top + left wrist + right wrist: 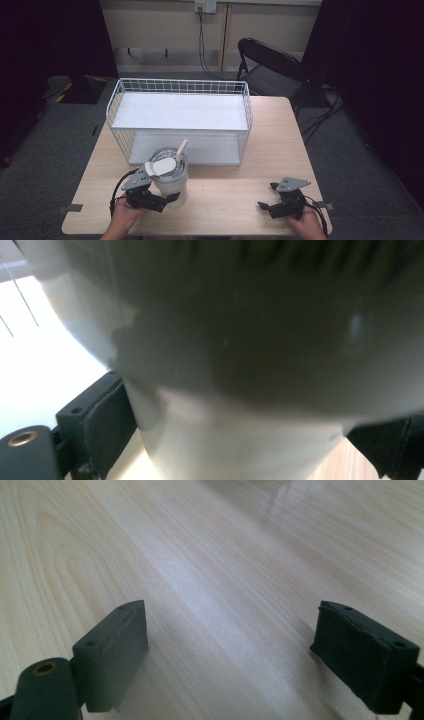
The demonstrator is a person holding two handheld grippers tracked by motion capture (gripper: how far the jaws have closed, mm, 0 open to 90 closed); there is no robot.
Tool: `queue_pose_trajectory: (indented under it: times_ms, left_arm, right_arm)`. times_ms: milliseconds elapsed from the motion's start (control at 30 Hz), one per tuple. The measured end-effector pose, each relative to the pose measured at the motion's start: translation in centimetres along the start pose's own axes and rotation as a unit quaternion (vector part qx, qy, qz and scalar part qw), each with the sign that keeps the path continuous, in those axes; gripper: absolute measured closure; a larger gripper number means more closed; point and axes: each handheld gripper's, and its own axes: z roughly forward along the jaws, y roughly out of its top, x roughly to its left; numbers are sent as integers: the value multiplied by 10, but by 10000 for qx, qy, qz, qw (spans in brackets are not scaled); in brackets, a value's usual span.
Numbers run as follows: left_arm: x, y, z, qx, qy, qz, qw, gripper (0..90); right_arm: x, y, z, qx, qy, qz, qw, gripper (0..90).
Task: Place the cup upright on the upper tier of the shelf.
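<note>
Pressed close against the left gripper's lens was the pale tumbler (235, 440), its wall sitting between the two black jaws, which pinched it low on the body. From above, the tumbler (170, 177) stood near the table's front edge, left of centre, just in front of the white wire shelf rack (180, 120), with a straw (182, 150) leaning out of its lid. The left gripper (162, 200) came at it from the side and low down, probably to keep the tall cup steady and the straw clear for a lift toward the rack. The right gripper (270, 200) rested near the front right corner, well apart from the cup, jaws spread over bare wood, seemingly idle. The table (260, 150) was light woodgrain. Behind it stood a black folding chair (270, 65), grey carpet and dark curtains at both sides.
</note>
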Motion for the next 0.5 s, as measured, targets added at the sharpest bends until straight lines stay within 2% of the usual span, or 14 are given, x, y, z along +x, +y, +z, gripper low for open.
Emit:
queue_pose_trajectory:
  times_ms: [300, 433, 500]
  left_arm:
    - [-1, -1, 4, -287, 34, -85, 9995, 67]
    - [-1, -2, 6, -502, 8, -60, 9987, 66]
    - [0, -2, 7, -524, 11, -35, 9986, 66]
  right_arm:
    - [-1, 1, 1, -4, 21, -23, 10000, 136]
    - [-1, 1, 1, -2, 23, -25, 10000, 136]
    - [-1, 1, 1, -2, 23, -25, 10000, 136]
